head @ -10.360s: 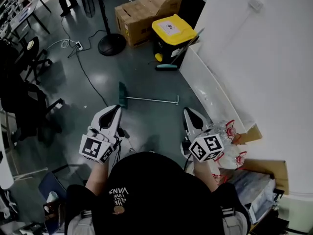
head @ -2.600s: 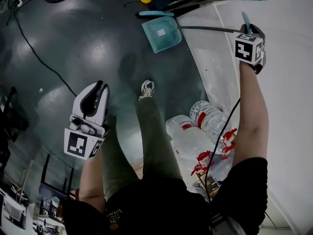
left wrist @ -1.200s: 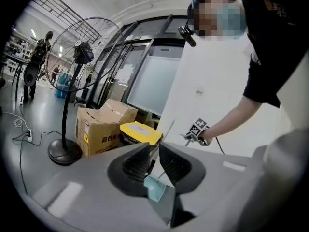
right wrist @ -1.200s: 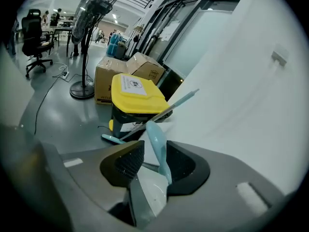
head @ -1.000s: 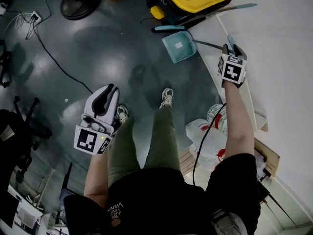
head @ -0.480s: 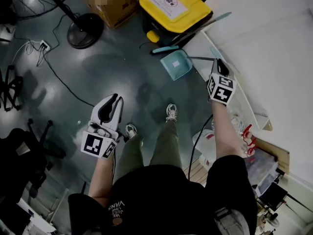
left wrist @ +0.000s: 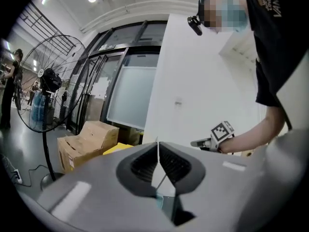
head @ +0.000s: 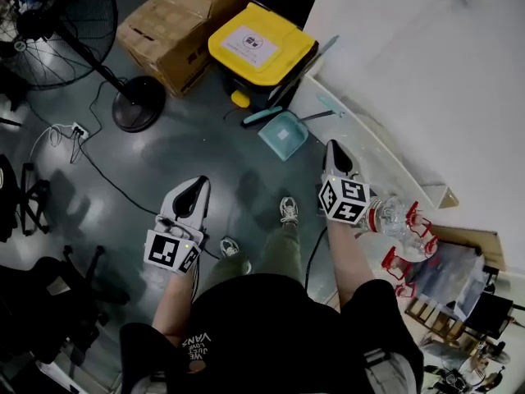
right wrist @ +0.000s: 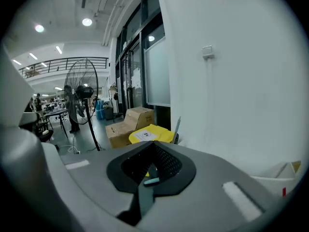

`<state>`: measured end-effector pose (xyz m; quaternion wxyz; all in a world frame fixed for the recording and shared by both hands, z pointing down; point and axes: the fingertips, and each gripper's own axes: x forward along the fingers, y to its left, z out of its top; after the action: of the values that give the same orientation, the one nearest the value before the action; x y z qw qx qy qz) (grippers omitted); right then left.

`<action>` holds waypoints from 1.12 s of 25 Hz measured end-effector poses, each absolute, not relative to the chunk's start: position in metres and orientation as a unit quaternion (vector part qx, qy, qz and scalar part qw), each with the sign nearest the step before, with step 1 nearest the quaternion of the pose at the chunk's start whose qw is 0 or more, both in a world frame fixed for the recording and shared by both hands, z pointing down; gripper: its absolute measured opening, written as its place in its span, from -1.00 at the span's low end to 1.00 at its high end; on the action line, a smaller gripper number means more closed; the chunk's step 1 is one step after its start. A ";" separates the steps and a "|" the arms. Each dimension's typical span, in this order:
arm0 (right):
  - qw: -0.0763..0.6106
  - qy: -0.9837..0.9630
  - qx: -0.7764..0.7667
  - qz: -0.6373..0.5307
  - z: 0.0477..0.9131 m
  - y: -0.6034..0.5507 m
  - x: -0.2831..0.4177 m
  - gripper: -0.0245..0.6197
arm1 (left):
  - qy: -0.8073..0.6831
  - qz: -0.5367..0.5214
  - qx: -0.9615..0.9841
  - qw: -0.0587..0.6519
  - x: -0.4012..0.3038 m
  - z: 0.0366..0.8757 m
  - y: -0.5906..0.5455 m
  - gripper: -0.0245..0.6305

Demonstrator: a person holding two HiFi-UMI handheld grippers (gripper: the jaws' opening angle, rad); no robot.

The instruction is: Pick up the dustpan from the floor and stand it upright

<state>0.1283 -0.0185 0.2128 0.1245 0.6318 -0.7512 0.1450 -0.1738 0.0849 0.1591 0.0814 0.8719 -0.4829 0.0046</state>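
The dustpan (head: 283, 134) is pale teal with a small white label. The bin (head: 261, 46) has a yellow lid with a white sticker over a black body. The cardboard boxes (head: 184, 19) are brown. The floor (head: 164, 158) is glossy dark grey-green and the wall (head: 426, 64) is white. The left gripper (head: 198, 182) and the right gripper (head: 332, 145) are light grey with black insides, and each cube bears black-and-white square markers.
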 end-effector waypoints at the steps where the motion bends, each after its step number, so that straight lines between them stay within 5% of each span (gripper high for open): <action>1: 0.117 -0.752 0.631 0.150 0.210 -0.010 0.127 -0.92 | -0.477 0.006 0.875 0.079 -0.171 0.156 0.086 -0.74; 11: 0.053 -0.767 0.619 0.160 0.166 0.059 0.105 -0.92 | -0.437 0.013 0.898 0.048 -0.159 0.126 0.105 -0.76; 28: 0.044 -0.794 0.585 0.160 0.143 0.140 0.057 -0.92 | -0.420 0.006 0.906 0.039 -0.171 0.110 0.161 -0.76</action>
<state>0.0574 0.1402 0.1434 0.0443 0.5850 -0.7939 0.1599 -0.1710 0.1615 0.1101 0.0386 0.9065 -0.4205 0.0060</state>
